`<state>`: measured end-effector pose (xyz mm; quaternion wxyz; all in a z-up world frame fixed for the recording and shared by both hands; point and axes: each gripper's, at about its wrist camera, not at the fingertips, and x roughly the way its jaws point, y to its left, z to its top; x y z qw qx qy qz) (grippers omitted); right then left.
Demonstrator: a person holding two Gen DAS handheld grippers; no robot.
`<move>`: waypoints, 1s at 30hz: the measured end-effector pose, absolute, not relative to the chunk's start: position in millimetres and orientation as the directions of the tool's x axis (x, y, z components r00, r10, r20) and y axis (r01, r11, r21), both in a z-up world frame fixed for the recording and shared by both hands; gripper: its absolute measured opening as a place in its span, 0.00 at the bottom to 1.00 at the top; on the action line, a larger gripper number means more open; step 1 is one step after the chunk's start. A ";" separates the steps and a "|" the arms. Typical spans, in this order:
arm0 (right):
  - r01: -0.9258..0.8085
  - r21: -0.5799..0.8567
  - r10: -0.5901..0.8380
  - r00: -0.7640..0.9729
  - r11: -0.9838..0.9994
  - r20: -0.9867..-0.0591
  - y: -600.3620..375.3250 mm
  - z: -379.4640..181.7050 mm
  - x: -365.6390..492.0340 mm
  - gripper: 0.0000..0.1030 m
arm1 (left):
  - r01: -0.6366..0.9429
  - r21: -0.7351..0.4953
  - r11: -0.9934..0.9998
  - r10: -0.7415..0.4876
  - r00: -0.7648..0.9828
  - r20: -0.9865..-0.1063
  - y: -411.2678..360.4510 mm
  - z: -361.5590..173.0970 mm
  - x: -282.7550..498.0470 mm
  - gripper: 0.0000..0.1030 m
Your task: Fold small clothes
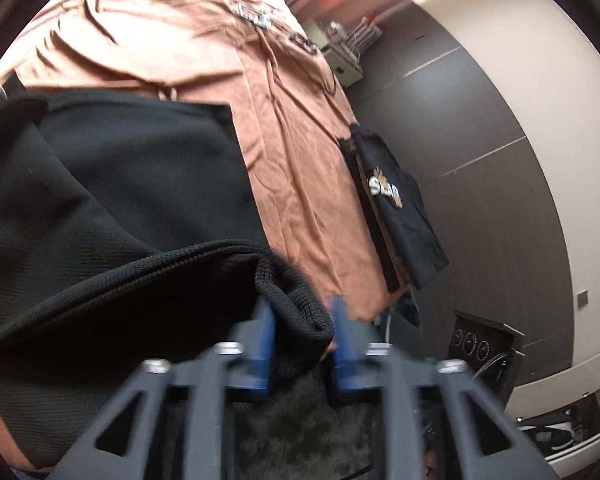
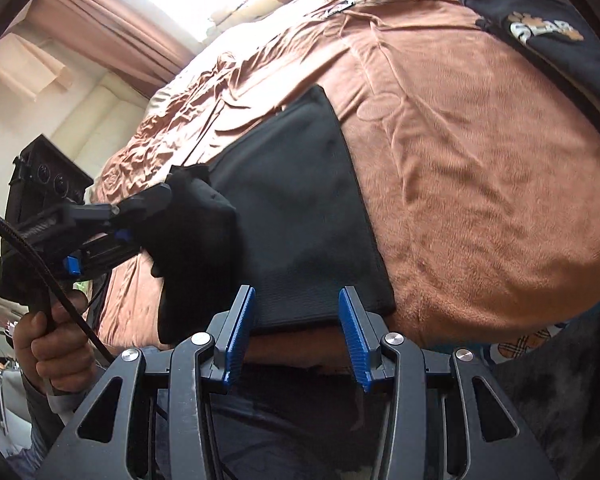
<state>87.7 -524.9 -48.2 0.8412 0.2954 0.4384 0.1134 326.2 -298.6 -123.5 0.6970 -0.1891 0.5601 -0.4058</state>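
Folding is partway done, judging by the layout. One dark printed garment (image 1: 396,208) already lies folded at the far side edge of the bed (image 1: 292,152); the black knit garment (image 1: 132,168) in hand lies near the bed's front edge, its main panel flat and squared, one ribbed end raised and doubled over.

Left tongs (image 1: 302,320): released. Blue fingers (image 1: 266,336) stand apart with the ribbed hem between them; cloth touches the left finger, a gap shows beside the other. No clamp visible. In the right wrist view the left tongs (image 2: 140,216) sit at the garment's left side, raised fold draped over the tip, held by a hand (image 2: 52,344).

Right tongs (image 2: 296,336): jaws apart, nothing gripped. The near hem of the black knit garment (image 2: 300,216) lies just beyond and between the fingertips, over the bed's front edge (image 2: 480,208); contact cannot be confirmed.

Remaining, by judgement: lay the raised fold flat, finish the fold, move it beside the printed garment (image 2: 548,32). Other clothes waiting: none visible.
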 end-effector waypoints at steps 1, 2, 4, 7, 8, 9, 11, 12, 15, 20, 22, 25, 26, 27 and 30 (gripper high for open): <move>0.066 0.598 0.455 0.584 0.799 -0.672 -523.9 -50.3 88.6 0.40 | 0.349 -0.720 0.599 -0.778 0.043 -0.626 -298.1 -124.2 325.6 0.70; 0.064 0.599 0.460 0.578 0.798 -0.674 -522.1 -53.1 91.3 0.40 | 0.348 -0.719 0.601 -0.778 0.050 -0.626 -295.5 -123.9 325.3 0.76; 0.056 0.600 0.469 0.567 0.798 -0.677 -519.0 -57.3 94.1 0.41 | 0.347 -0.716 0.606 -0.776 0.058 -0.628 -290.0 -122.3 326.7 0.81; 0.044 0.587 0.468 0.555 0.809 -0.687 -513.3 -62.4 99.6 0.47 | 0.327 -0.704 0.631 -0.760 0.077 -0.645 -272.2 -121.1 332.9 0.81; 0.039 0.583 0.469 0.551 0.811 -0.690 -511.0 -64.1 101.6 0.47 | 0.318 -0.697 0.643 -0.752 0.092 -0.652 -262.5 -120.5 335.2 0.81; 0.032 0.583 0.474 0.547 0.812 -0.690 -509.1 -65.1 103.2 0.47 | 0.309 -0.692 0.652 -0.746 0.103 -0.658 -255.7 -121.1 337.8 0.81; 0.013 0.574 0.477 0.541 0.819 -0.693 -503.6 -67.8 107.7 0.47 | 0.287 -0.687 0.668 -0.736 0.121 -0.666 -238.6 -121.1 341.5 0.81; 0.005 0.561 0.472 0.536 0.828 -0.700 -500.8 -68.6 109.8 0.47 | 0.273 -0.683 0.677 -0.730 0.129 -0.671 -229.5 -121.9 343.0 0.81; -0.013 0.520 0.449 0.524 0.854 -0.724 -493.9 -72.8 117.7 0.47 | 0.237 -0.663 0.710 -0.701 0.153 -0.696 -206.4 -126.0 346.1 0.81; -0.062 0.451 0.417 0.508 0.890 -0.753 -485.0 -78.2 130.7 0.47 | 0.167 -0.619 0.767 -0.641 0.188 -0.744 -168.2 -136.3 348.5 0.81; -0.085 0.425 0.407 0.505 0.901 -0.761 -482.4 -80.3 136.2 0.47 | 0.142 -0.600 0.788 -0.616 0.200 -0.762 -154.8 -140.2 349.1 0.81; -0.116 0.410 0.408 0.509 0.905 -0.758 -479.1 -82.2 141.7 0.43 | 0.096 -0.571 0.815 -0.577 0.206 -0.790 -137.3 -149.0 349.2 0.81; -0.125 0.404 0.409 0.509 0.906 -0.758 -477.7 -83.0 144.3 0.42 | 0.082 -0.564 0.821 -0.568 0.205 -0.797 -133.1 -152.5 349.5 0.80; -0.136 0.400 0.411 0.509 0.906 -0.756 -475.7 -83.9 147.2 0.40 | 0.071 -0.555 0.829 -0.556 0.205 -0.805 -127.9 -156.3 349.5 0.80; -0.172 0.398 0.427 0.510 0.901 -0.747 -471.9 -86.1 151.2 0.39 | 0.054 -0.534 0.844 -0.533 0.198 -0.823 -118.5 -166.7 350.8 0.80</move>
